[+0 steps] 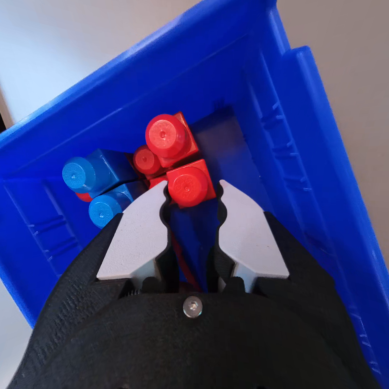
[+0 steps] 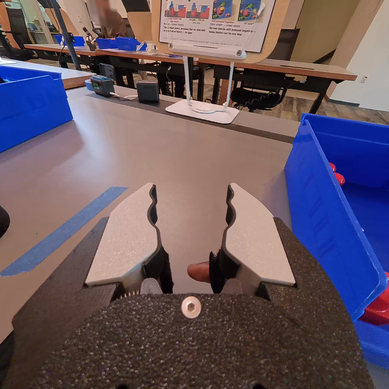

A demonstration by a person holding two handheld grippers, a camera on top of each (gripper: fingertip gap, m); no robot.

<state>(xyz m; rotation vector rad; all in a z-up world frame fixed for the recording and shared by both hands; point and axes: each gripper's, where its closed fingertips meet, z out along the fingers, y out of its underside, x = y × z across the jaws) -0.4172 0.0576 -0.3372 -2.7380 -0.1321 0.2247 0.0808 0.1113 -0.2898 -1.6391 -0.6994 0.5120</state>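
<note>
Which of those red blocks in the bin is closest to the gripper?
The bright red block lowest in the pile, between the left hand-held gripper fingertips; the other reds sit farther back.

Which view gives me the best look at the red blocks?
The left wrist view: the red blocks lie close, inside the blue bin. The right wrist view shows only red slivers behind its bin wall.

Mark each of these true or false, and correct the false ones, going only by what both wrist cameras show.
1. The left gripper reaches into a blue plastic bin. True.
2. That bin holds only red studded toy blocks. False: blue studded blocks lie beside the red ones.
3. A red one-stud plastic block stands between the left gripper's fingertips. True.
4. The right gripper grips a red block. False: its jaws stand open over the bare grey tabletop.
5. A strip of blue tape lies on that tabletop. True.
</note>
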